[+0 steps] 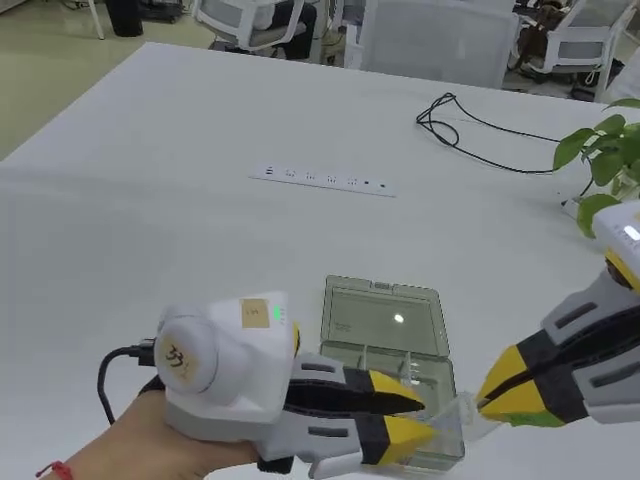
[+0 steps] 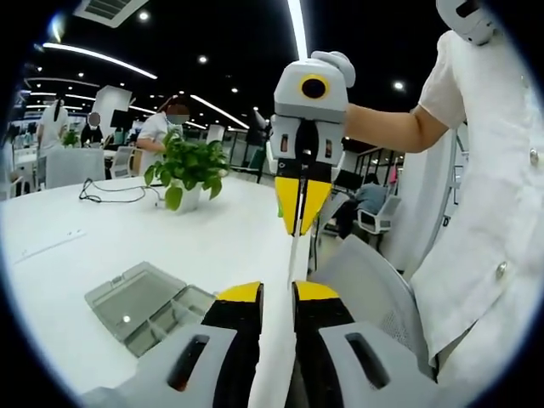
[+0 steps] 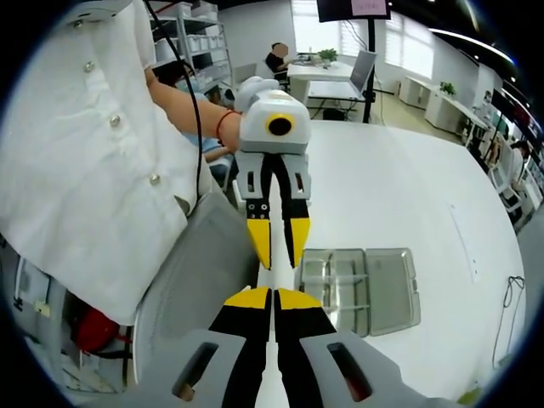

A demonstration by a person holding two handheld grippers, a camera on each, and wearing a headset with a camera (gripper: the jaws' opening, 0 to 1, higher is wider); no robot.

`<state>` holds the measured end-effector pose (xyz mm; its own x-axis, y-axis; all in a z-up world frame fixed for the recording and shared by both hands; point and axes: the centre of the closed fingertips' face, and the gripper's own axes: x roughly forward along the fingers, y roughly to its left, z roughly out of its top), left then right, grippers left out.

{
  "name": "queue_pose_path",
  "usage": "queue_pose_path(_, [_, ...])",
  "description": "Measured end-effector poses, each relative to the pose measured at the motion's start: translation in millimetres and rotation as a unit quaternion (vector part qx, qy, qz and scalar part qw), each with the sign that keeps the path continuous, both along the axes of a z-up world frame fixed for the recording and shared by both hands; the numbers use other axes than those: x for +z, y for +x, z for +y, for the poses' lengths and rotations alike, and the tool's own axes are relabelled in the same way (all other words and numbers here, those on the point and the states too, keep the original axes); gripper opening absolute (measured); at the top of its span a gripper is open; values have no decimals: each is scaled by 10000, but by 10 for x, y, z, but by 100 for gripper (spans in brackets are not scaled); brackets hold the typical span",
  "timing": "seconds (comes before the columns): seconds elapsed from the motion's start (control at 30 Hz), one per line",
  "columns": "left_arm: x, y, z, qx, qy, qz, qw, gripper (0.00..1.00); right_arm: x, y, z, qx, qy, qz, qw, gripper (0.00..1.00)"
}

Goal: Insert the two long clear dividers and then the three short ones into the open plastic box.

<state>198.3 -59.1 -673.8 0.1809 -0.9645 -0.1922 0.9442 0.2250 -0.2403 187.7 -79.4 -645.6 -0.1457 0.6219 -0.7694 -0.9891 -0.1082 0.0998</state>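
- Your left gripper (image 1: 400, 412) sits low in the head view, over the near side of the white table (image 1: 200, 130). The hand (image 1: 140, 445) holding it is cut off by the bottom edge.
- Its jaws are clamped on one end of a clear divider (image 1: 455, 412). In the left gripper view the divider (image 2: 293, 255) shows as a pale strip filling the gap between the yellow tips.
- Your right gripper (image 1: 490, 395) comes in from the right, its body cut off by the frame edge. Its jaws pinch the other end of the same divider.
- In the right gripper view the tips are nearly together, with only the strip's thin edge (image 3: 272, 279) between them.
- Each gripper view shows the other gripper head-on, with the divider bridging the two. Both see it edge-on, so you cannot tell whether it is a long or a short one.
- The divider is over the near right corner of the open plastic box (image 1: 385, 320). It is so clear that its outline fades, and I cannot tell if it touches the box.
- The box lies flat with its lid folded back, away from you. Your left gripper hides the near left part of the tray.
- Faint clear lines cross the tray — possibly dividers, but too hard to make out or count.
- Farther back lie a power strip (image 1: 320, 180) and a black cable (image 1: 470, 125). A potted plant (image 1: 600, 150) is cut off at the right edge.
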Motion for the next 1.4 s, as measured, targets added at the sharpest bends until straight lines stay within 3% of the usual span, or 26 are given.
queue_pose_path(0.4, [-133,168,227,503,206,-27,9985,32,-179,318,-97,-288,-317,-244,9988,2])
queue_pose_path(0.7, [-277,222,364,688,349,-42,9970,51,-438,553,-169,-268,-766,-576,9950,2])
queue_pose_path(0.8, [-367,232,413,701,494,9,9963,57,-592,631,-188,-248,-851,-588,9943,2])
queue_pose_path(1.07, [-521,287,519,803,762,-45,9938,71,-895,775,-187,-315,-1047,-629,9920,2])
queue_pose_path(1.17, [-542,302,541,846,761,-26,9935,78,-995,799,-198,-330,-1131,-604,9912,2])
queue_pose_path(1.4, [-608,299,578,877,836,63,9926,84,-1144,819,-207,-328,-1255,-524,9902,2])
